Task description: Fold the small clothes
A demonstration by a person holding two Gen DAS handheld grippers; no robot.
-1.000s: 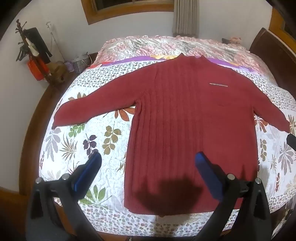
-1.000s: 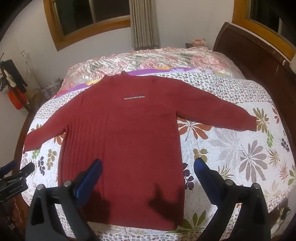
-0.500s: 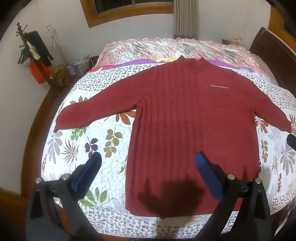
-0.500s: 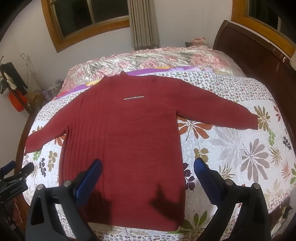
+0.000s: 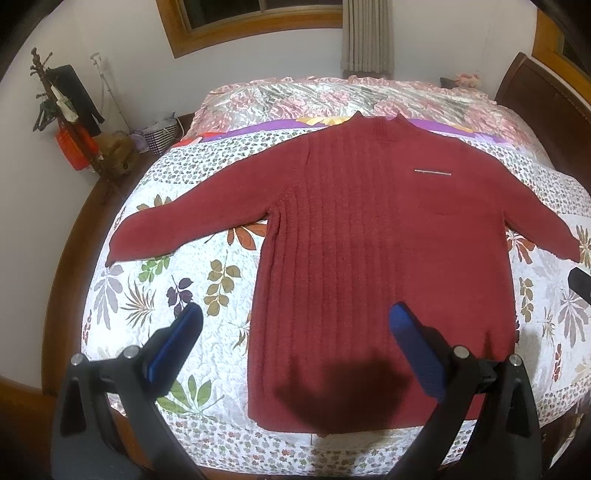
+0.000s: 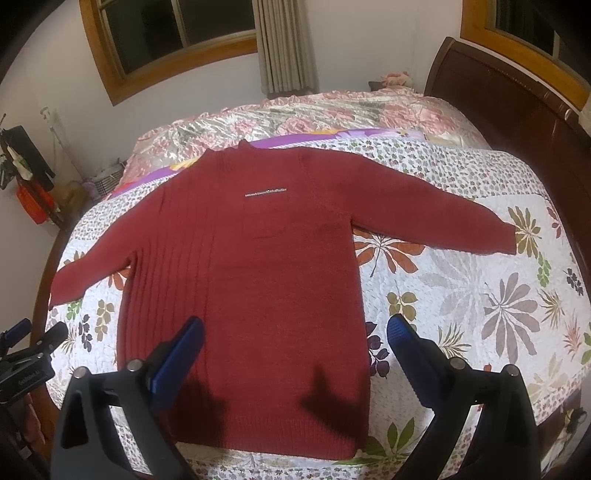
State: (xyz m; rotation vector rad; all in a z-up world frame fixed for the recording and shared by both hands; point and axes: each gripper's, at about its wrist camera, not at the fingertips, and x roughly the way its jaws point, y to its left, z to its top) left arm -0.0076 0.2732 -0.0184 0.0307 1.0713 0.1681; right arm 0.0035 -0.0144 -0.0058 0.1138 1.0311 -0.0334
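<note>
Your two views are evenly lit by indoor light from above and behind the cameras. The window (image 6: 177,33) at 11 o'clock is dark. Note the soft shadow cast on the sweater (image 5: 369,258) hem at 6 o'clock in the left wrist view, and two shadow patches there in the right wrist view. Fisheye distortion bows the bed (image 5: 155,302) edges and walls; corners are vignetted black. Focus is sharp at centre, softer toward the rim. No glare is present.

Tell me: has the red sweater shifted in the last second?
No. The red sweater still ends its cuff beside the same green leaf on the quilt.
</note>
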